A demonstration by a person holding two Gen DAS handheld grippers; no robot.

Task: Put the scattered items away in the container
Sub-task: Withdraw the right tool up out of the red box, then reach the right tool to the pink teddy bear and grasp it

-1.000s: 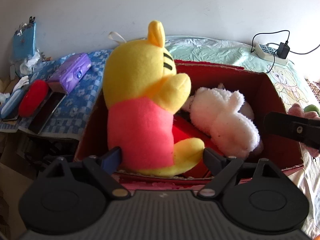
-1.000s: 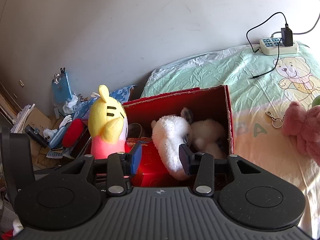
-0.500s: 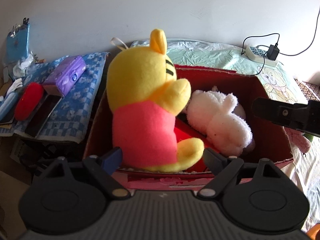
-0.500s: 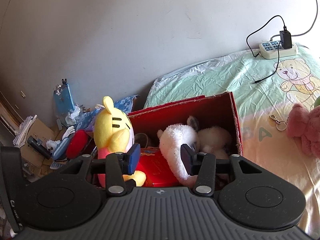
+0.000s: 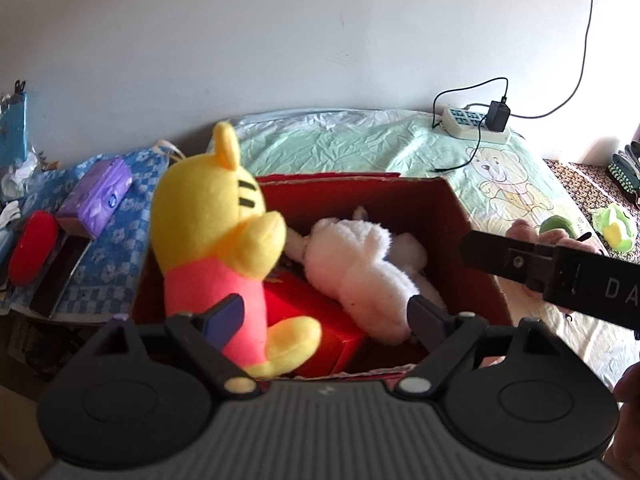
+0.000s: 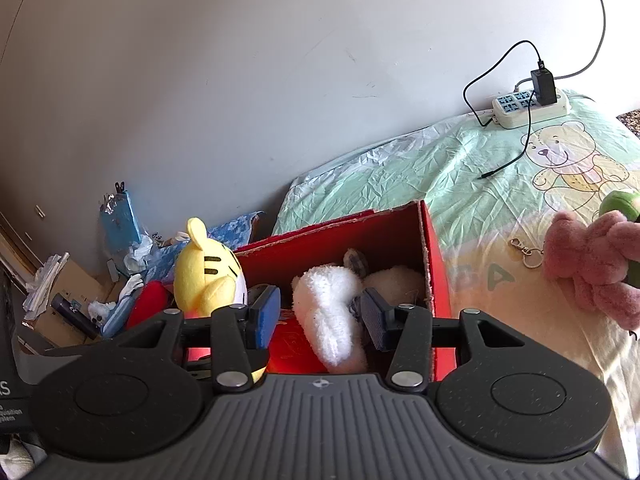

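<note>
My left gripper (image 5: pixel 324 316) has pulled back and risen since a second ago; its jaws stand spread and empty, no longer bracketing the yellow plush (image 5: pixel 224 256), which sits upright in the near-left corner of the red box (image 5: pixel 464 216). My right gripper (image 6: pixel 318 316), jaws likewise spread and holding nothing, hangs over the near edge of the box, also higher than before.

Inside the box, the white plush (image 5: pixel 360 272) lies across a red package (image 5: pixel 312 312), unchanged from the earlier frames; a second pale toy beneath it is mostly hidden and I cannot make out its shape.

On the bedsheet (image 6: pixel 400 184), just beside the right edge of the box, lie a pink plush (image 6: pixel 588 260), cut off by the frame edge, and a metal keyring (image 6: pixel 524 252); a green toy (image 6: pixel 620 204) behind the pink one is only partly seen.

Left of the box, a purple tissue pack (image 5: pixel 96 196) and a red case (image 5: pixel 32 248) rest on a blue cloth (image 5: pixel 104 256).

At the far edge of the bedsheet, against the wall, sits a power strip (image 6: pixel 528 106).
</note>
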